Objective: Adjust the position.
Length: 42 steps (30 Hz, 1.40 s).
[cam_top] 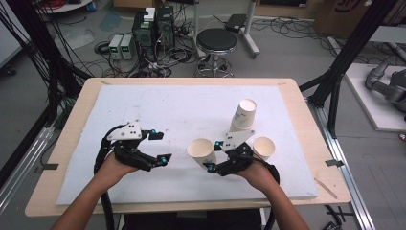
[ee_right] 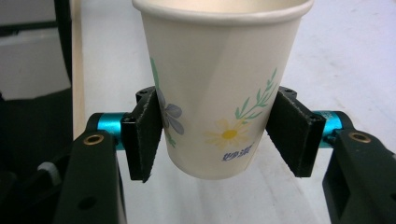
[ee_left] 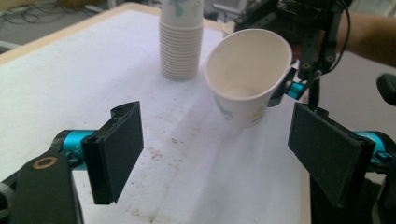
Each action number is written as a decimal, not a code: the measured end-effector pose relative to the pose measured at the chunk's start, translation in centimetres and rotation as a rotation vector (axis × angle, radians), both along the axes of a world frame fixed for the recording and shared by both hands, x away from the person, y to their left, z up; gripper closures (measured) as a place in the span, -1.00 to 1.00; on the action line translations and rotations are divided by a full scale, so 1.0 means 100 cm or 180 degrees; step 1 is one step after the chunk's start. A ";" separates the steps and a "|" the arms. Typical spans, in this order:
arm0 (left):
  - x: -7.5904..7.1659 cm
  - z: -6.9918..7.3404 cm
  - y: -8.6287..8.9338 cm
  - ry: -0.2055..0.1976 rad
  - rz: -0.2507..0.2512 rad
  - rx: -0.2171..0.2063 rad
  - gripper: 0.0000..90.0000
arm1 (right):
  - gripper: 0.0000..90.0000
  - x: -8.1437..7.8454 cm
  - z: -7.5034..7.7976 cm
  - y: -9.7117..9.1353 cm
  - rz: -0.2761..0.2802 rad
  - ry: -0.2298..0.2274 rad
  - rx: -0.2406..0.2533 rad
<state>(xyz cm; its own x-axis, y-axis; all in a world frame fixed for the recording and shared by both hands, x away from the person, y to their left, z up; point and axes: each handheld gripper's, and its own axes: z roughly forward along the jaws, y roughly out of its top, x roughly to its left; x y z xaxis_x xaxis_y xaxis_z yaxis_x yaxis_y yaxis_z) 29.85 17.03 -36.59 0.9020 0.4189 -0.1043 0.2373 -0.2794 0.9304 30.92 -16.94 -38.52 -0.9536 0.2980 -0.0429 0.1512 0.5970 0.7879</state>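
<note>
A white paper cup (cam_top: 202, 151) with a flower print is tilted just above the white board, and my right gripper (cam_top: 212, 155) is shut on its lower wall. In the right gripper view both pads press the cup (ee_right: 224, 93) from either side, right gripper (ee_right: 219, 135). My left gripper (cam_top: 159, 146) is open to the cup's left, with nothing between its pads. In the left gripper view the held cup (ee_left: 245, 79) shows its open mouth ahead of the left gripper (ee_left: 219, 154). A tall stack of cups (cam_top: 244, 115) stands behind the right hand, stack (ee_left: 181, 42).
A single upright cup (cam_top: 264, 147) stands just right of the right gripper. The white board (cam_top: 182, 103) covers a wooden table (cam_top: 306, 134). Beyond the far edge are a black stool (cam_top: 216, 43) and computer boxes (cam_top: 153, 28). Black frame posts rise at both sides.
</note>
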 end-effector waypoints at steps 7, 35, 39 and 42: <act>-0.007 -0.023 0.013 -0.0037 0.0278 -0.0325 -0.60 | -0.13 -0.007 -0.007 -0.018 -0.0239 -0.0058 0.0287; -0.019 -0.069 0.052 -0.0164 0.0930 -0.0414 -0.60 | -0.16 -0.016 -0.024 -0.047 -0.0734 -0.0267 0.0758; -0.021 -0.068 0.056 -0.0218 0.0960 -0.0464 -0.60 | -0.16 -0.016 -0.021 -0.048 -0.0758 -0.0286 0.0829; -0.021 -0.068 0.059 -0.0243 0.0985 -0.0472 -0.59 | -0.16 -0.015 -0.020 -0.048 -0.0786 -0.0317 0.0851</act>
<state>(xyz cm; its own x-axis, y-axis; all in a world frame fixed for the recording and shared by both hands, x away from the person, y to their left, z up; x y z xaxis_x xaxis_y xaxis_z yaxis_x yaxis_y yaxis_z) 27.73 22.89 -43.38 0.7422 0.6591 -0.1215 0.2178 -0.0657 0.9738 29.40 -21.77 -40.47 -0.8467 0.5316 -0.0214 0.1796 0.3234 0.9291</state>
